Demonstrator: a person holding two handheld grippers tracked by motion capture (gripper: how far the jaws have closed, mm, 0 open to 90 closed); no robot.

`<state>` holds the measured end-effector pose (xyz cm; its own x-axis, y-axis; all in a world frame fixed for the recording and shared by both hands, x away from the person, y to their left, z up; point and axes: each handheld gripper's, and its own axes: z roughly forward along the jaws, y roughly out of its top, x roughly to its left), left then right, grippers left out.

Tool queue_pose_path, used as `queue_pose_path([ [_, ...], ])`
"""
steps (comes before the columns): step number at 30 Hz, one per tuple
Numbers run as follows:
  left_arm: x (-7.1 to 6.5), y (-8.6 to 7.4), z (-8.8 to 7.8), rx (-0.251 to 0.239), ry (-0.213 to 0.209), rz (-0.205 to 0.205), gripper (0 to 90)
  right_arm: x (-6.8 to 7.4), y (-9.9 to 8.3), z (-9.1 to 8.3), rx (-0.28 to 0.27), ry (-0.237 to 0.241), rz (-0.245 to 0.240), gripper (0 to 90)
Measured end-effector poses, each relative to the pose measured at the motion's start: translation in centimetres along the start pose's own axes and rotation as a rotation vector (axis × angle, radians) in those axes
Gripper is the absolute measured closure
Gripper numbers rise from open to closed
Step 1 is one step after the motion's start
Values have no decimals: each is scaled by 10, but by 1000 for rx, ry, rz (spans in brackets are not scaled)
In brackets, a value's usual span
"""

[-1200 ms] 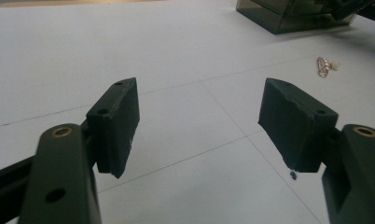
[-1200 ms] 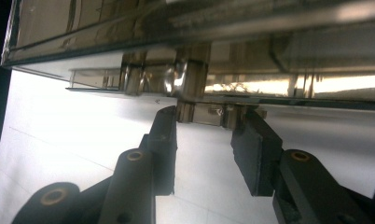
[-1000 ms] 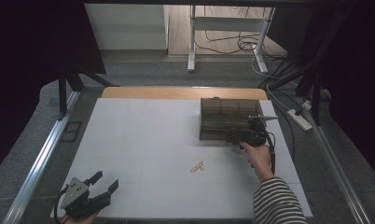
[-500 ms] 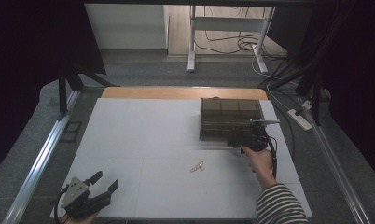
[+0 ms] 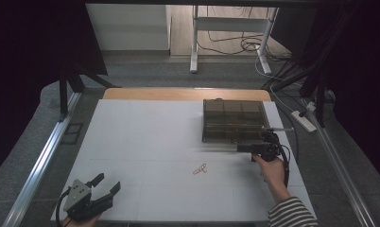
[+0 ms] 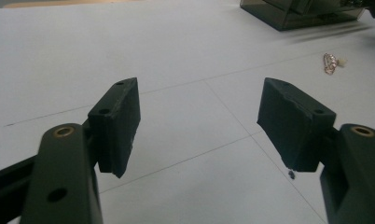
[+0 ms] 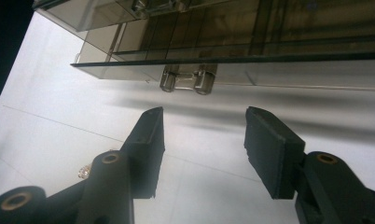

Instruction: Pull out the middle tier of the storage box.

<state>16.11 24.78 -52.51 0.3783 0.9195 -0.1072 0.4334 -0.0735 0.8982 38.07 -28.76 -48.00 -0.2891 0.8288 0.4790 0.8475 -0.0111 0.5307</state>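
A smoky see-through compartment box [image 5: 233, 121] stands on the white table at the far right, lid down. In the right gripper view its front edge and clear latch [image 7: 185, 81] lie just ahead of the jaws. My right gripper [image 5: 249, 148] [image 7: 204, 121] hovers just in front of the box's near right corner. It is open, its jaws have just been opening, and nothing is between them. A small coppery clip [image 5: 200, 169] [image 6: 329, 63] lies mid-table. My left gripper [image 5: 107, 183] [image 6: 199, 100] rests open and empty at the near left corner.
The white table top [image 5: 145, 137] ends in a wooden strip [image 5: 178, 93] at the far side. Metal rails [image 5: 41, 161] run along both sides. A power strip [image 5: 304, 120] and cables lie on the floor to the right.
My right gripper has drawn back from the box's front edge toward the near side of the table. The left gripper has stayed where it was.
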Motion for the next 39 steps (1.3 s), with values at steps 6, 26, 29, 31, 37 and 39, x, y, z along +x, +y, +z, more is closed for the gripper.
queue_pose_path([
  [6, 0, 0, 0, 7, 0, -8, 294, -2, -12, -14, -53, 9, -39, 441],
  [26, 0, 1, 0, 0, -4, -17, 305, -16, -56, -45, -210, -68, -206, 359],
  [29, -1, 1, 0, 0, -6, -18, 304, -21, -63, -49, -240, -75, -217, 344],
  [31, -1, 1, 0, 2, -10, -17, 303, -23, -68, -51, -251, -90, -233, 334],
  [37, -1, 1, -4, -39, -4, -37, 306, -29, -83, -58, -299, -114, -281, 298],
  [39, -1, 2, -4, -45, -2, -41, 307, -31, -89, -61, -318, -127, -294, 290],
])
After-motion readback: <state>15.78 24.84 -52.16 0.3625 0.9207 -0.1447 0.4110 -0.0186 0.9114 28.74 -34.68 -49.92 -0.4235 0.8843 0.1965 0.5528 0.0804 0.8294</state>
